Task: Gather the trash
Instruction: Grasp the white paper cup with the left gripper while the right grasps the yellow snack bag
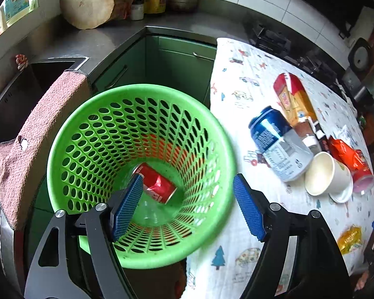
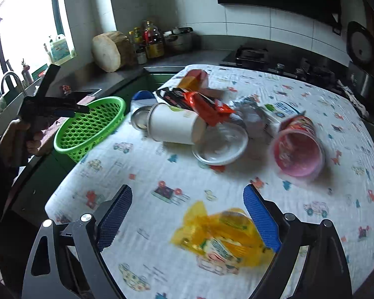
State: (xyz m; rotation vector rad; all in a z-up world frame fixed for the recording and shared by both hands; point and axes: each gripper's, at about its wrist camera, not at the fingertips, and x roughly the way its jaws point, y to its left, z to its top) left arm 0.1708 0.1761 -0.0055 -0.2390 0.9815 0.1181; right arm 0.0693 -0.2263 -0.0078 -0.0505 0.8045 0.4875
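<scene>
Left wrist view: we hold the left gripper [image 1: 187, 206] over the green basket [image 1: 62, 134], jaws apart and empty, probably because a red can [image 1: 159, 185] already lies at its bottom. The basket stands just left of the table [image 1: 236, 239], near the trash. Our right gripper [image 2: 188, 220], jaws also apart and empty, hangs above a yellow wrapper [image 2: 219, 236], likely the next pick. No label is readable; blur hides the print.
</scene>
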